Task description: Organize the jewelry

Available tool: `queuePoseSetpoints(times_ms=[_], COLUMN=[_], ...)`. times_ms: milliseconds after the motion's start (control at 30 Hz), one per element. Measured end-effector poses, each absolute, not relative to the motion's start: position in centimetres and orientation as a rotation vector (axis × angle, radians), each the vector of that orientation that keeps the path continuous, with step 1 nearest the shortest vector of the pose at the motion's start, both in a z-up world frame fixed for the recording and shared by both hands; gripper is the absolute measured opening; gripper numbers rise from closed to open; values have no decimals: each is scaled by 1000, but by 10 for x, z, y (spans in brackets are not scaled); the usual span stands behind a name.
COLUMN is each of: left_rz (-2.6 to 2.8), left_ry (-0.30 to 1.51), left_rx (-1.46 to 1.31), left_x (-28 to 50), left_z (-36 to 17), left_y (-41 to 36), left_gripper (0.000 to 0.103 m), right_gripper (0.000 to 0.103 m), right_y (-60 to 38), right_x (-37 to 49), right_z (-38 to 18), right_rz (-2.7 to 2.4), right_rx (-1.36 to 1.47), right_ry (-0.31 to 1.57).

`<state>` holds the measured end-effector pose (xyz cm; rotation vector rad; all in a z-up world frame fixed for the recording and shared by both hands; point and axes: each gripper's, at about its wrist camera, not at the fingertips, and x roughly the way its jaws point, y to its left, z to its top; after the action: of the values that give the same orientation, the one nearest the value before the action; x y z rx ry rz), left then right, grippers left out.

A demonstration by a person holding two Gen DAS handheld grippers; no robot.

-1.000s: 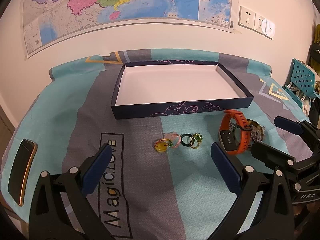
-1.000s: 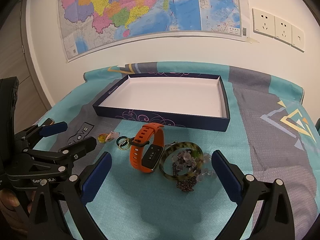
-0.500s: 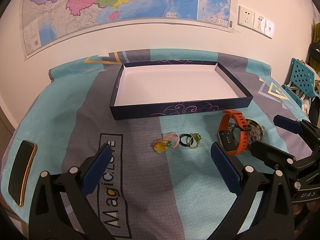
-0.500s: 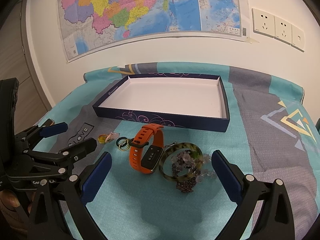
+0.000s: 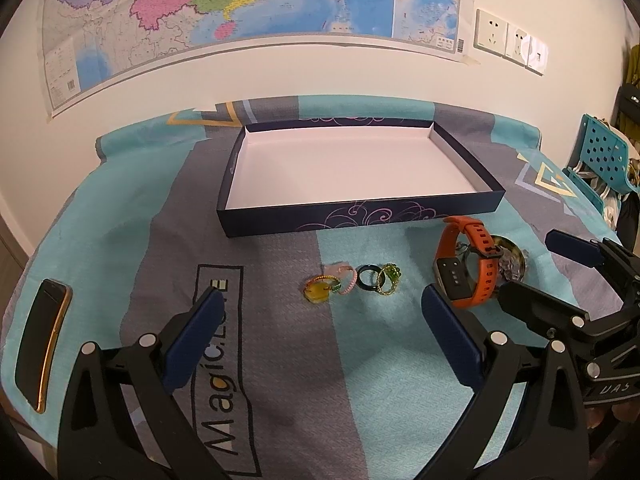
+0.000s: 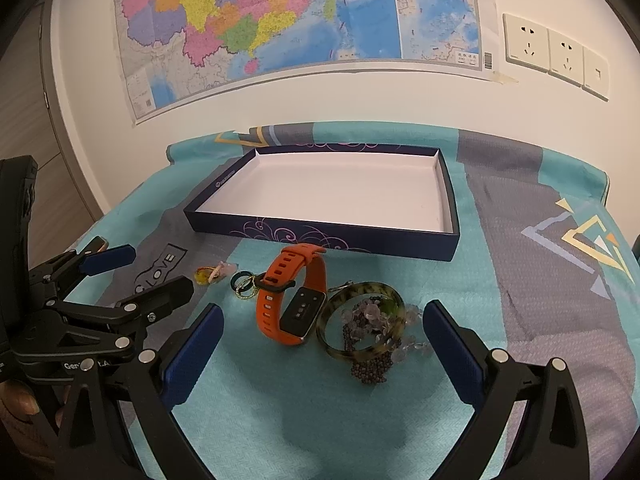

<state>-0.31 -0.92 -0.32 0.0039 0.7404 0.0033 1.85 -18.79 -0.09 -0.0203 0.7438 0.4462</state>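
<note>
A dark blue tray with a white empty floor lies on the cloth. In front of it lie several small rings, an orange smartwatch, a tortoiseshell bangle and bead bracelets. My left gripper is open and empty, just short of the rings. My right gripper is open and empty, with the watch and bangle just ahead between its fingers.
A phone lies at the table's left edge. A teal and grey cloth covers the table. A wall with a map and sockets stands behind. A teal chair stands to the right.
Both grippers have barely shifted and stay open. In the right wrist view the watch and bangle sit slightly lower, so that gripper has edged forward a little.
</note>
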Motion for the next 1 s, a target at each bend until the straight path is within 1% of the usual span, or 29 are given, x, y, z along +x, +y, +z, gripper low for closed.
queuePoseSetpoints(times_ms=[1000], left_rz=[-11], left_ry=[745], left_rx=[10], left_x=[-3], left_z=[-4], left_y=[-16], left_gripper=[97], right_gripper=[97], right_y=[-200], right_x=[21], right_z=[-7], right_rz=[442], right_rx=[12], right_ry=[748])
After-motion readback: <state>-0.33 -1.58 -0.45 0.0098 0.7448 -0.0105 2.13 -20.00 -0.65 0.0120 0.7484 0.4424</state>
